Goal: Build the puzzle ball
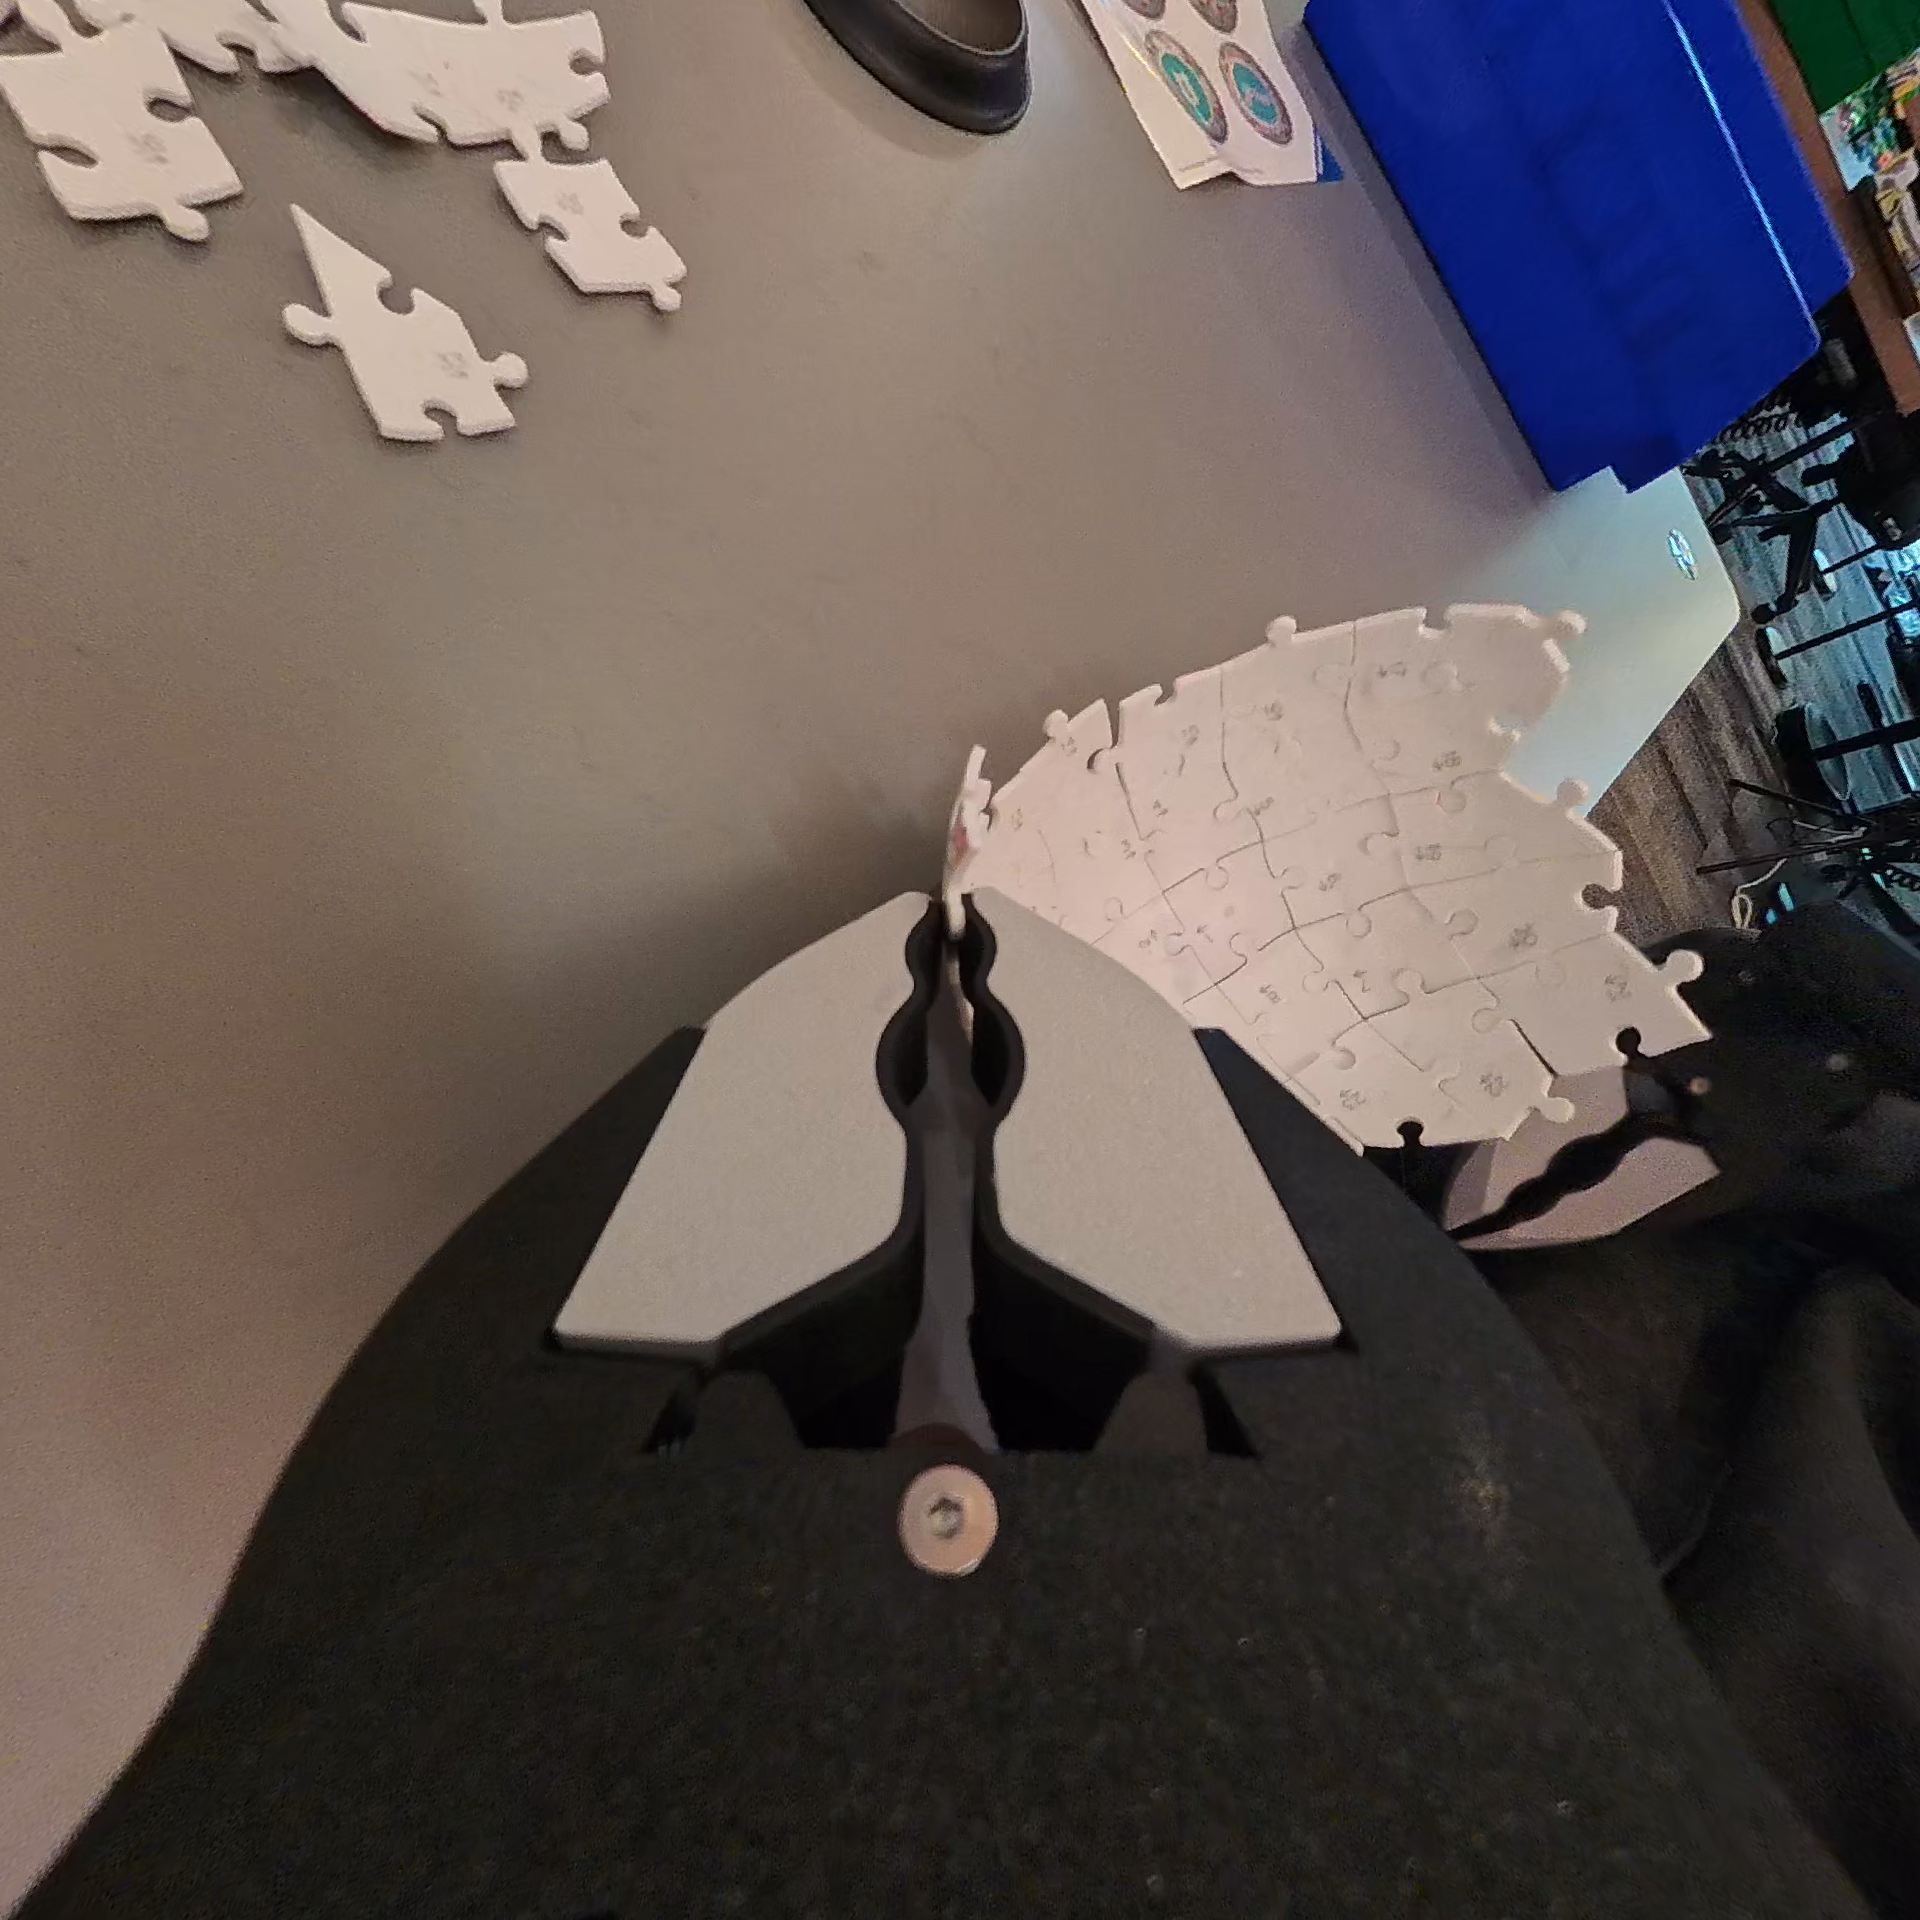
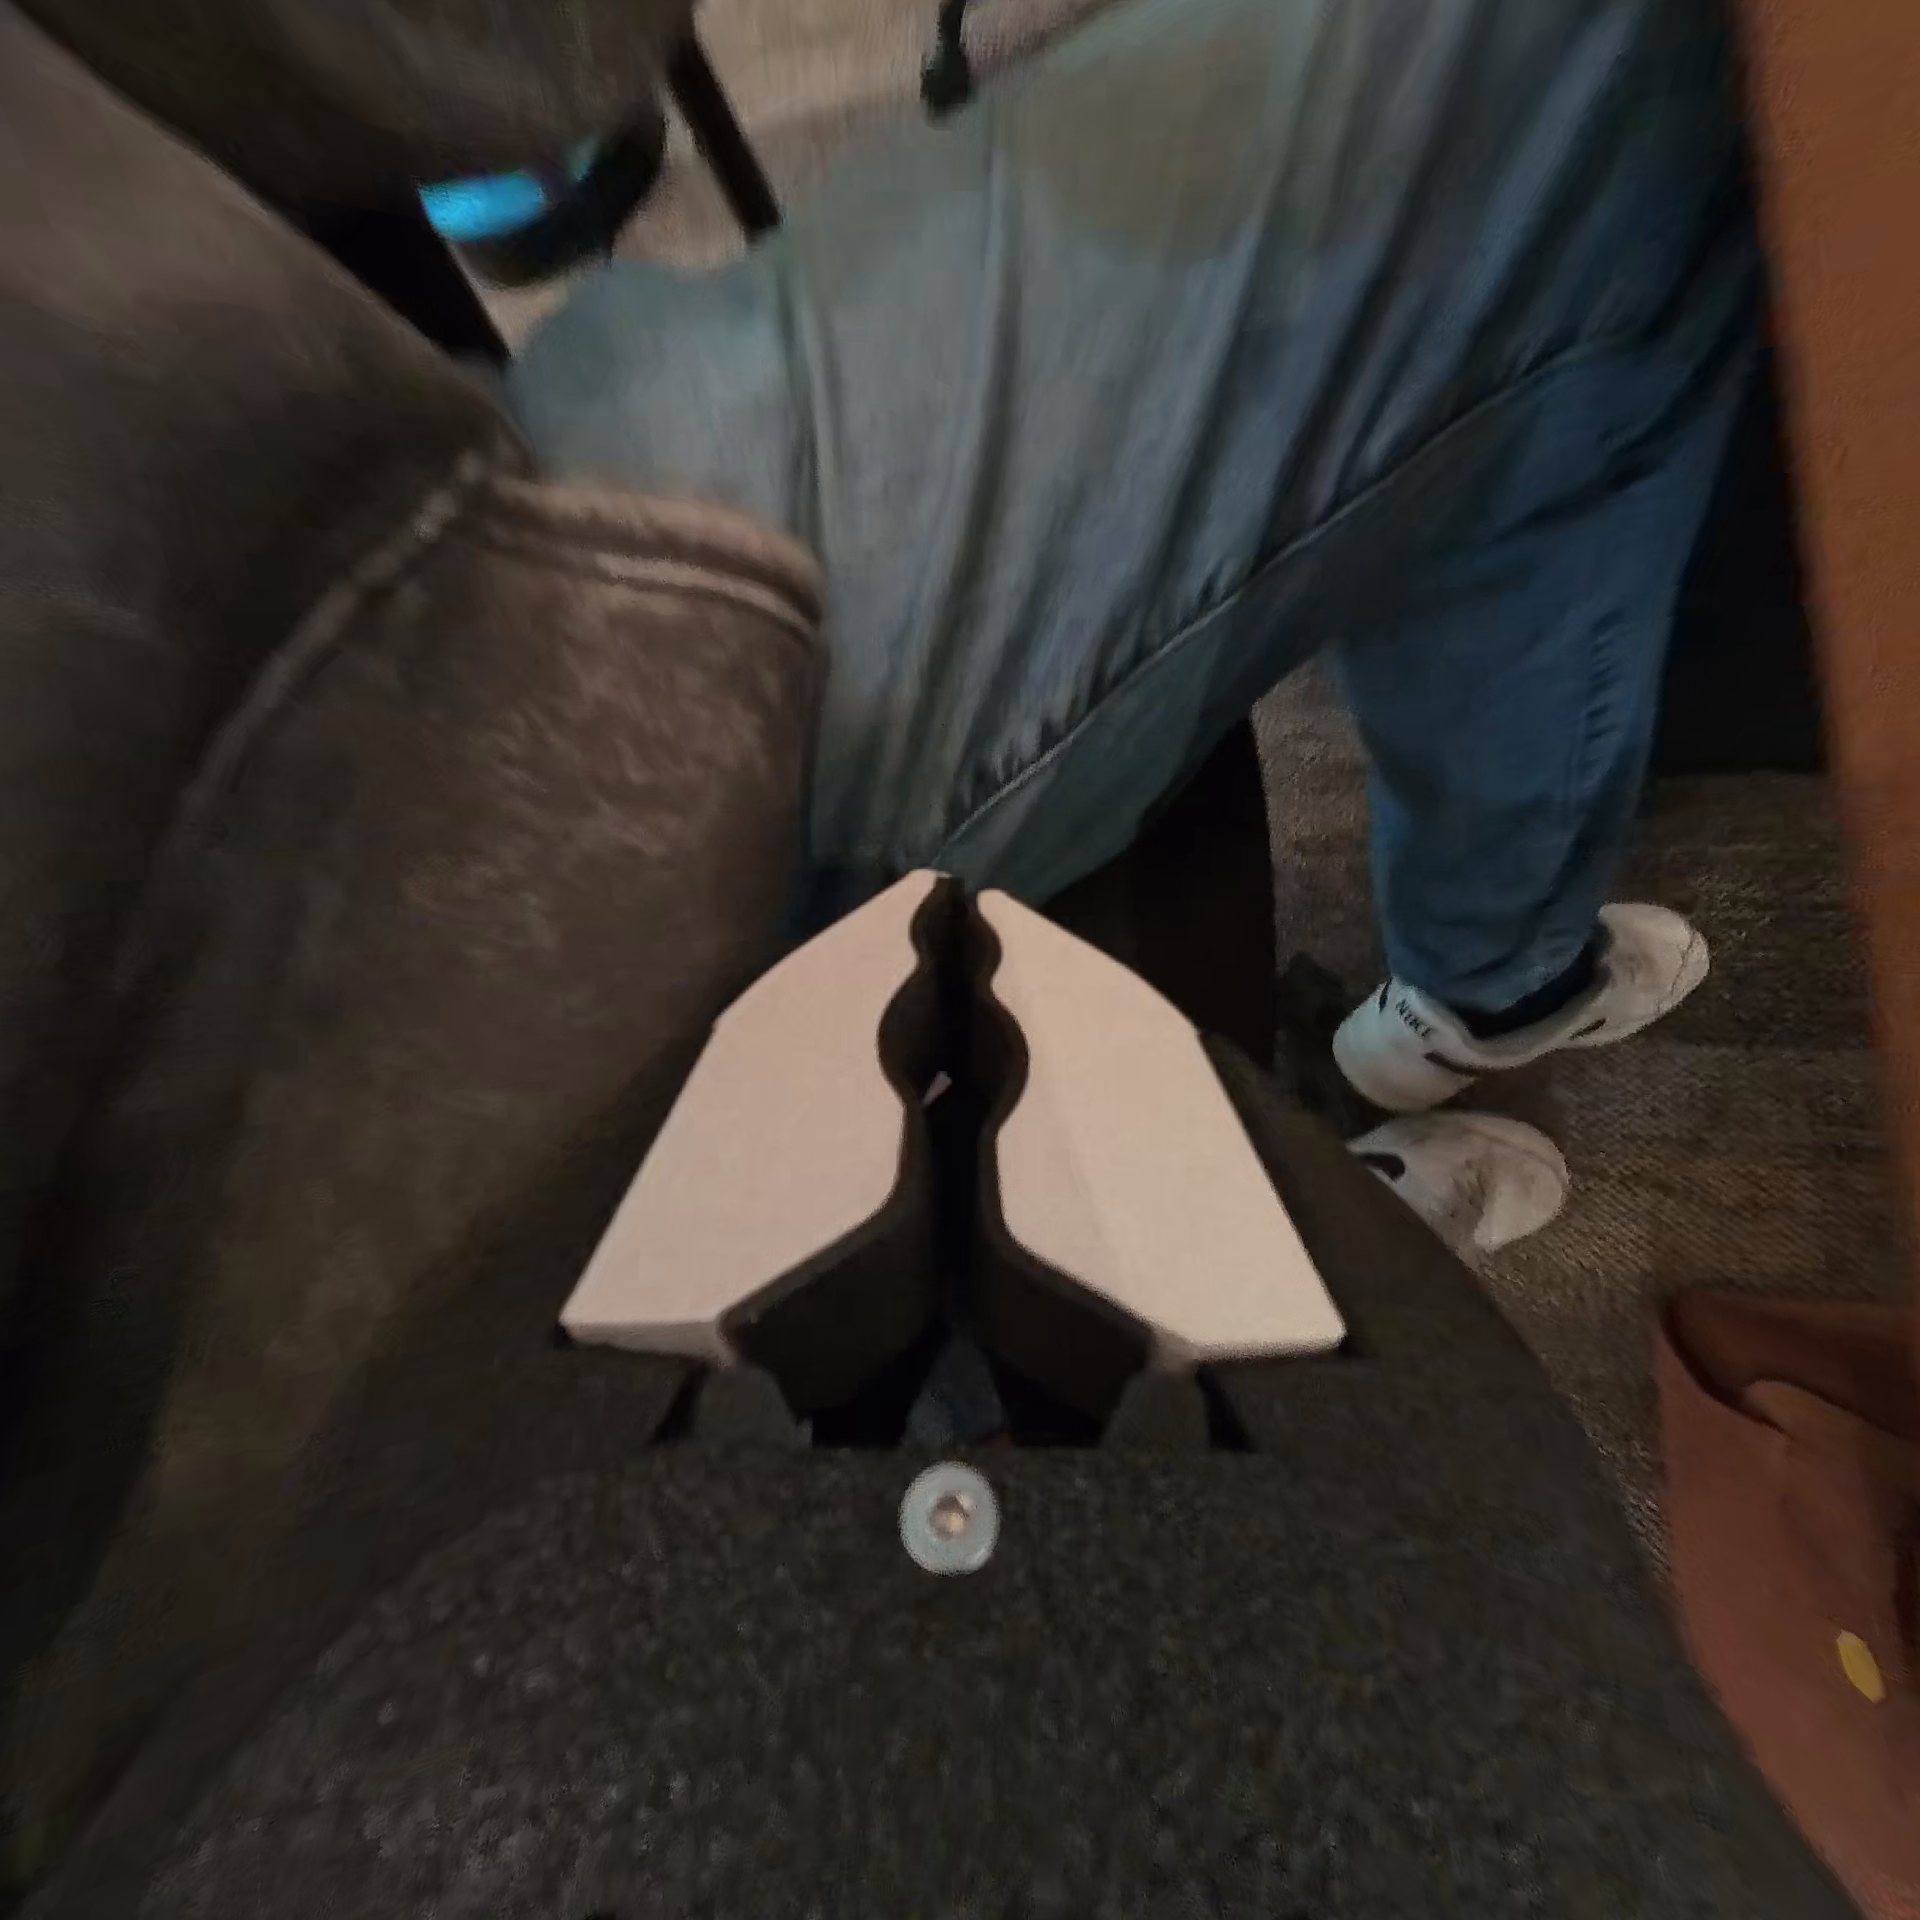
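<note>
The left gripper (image 1: 954, 920) pinches the edge of the curved puzzle shell (image 1: 1340, 894), whose long axis runs from frame centre toward the right, hollow side facing up. The right gripper (image 2: 954, 894) is closed, gripping nothing visible in its own view.

Wide bare strip of grey table (image 1: 727, 623) ahead of left gripper (image 1: 951, 920), passable. Blocked far left by loose puzzle pieces (image 1: 405, 332), top by black base (image 1: 935, 62), right by blue bin (image 1: 1579, 229) and curved puzzle shell (image 1: 1351, 883).
</note>
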The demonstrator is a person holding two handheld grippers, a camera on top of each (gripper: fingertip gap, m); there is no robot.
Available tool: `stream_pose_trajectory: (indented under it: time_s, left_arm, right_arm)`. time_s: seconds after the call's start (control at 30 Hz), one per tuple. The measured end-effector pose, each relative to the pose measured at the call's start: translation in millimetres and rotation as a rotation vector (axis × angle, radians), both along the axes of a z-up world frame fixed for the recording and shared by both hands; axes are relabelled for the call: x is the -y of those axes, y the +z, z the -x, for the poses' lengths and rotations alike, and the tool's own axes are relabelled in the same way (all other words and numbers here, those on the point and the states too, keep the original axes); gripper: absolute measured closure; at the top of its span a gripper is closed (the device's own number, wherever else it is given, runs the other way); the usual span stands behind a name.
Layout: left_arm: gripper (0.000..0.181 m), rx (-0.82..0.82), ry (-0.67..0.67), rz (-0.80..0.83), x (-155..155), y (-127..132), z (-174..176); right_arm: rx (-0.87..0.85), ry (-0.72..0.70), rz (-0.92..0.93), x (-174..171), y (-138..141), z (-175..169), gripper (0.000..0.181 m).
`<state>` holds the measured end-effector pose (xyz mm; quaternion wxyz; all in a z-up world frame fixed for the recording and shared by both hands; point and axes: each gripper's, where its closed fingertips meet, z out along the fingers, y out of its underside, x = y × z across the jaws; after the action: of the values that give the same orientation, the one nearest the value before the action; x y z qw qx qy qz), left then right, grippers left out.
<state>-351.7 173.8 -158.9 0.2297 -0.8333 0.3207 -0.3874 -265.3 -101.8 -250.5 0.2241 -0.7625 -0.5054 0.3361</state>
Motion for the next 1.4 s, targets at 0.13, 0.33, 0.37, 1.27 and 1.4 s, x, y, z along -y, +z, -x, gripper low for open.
stream_pose_trajectory:
  time_s: [0.13, 0.33, 0.37, 1.27, 1.4]
  left_arm:
    - [0.180, 0.000, 0.001, -0.003, 0, 1, -1]
    - [0.179, -0.006, -0.020, -0.008, 2, 2, -10]
    - [0.179, -0.010, -0.023, -0.011, 3, 1, -12]
    - [0.179, 0.017, -0.005, -0.011, -1, 1, -4]
    - [0.180, 0.004, -0.002, -0.009, 1, -1, -2]
  right_arm:
    - [0.151, 0.094, 0.072, 16, -29, -22, 0.173]
    - [0.414, 0.413, 0.245, 60, -123, -24, 0.157]
    - [0.477, 0.435, 0.162, 56, -135, -26, 0.153]
    - [0.264, 0.594, -0.099, 59, -118, -29, 0.155]
    - [0.234, 0.656, -0.257, 51, -139, -37, 0.146]
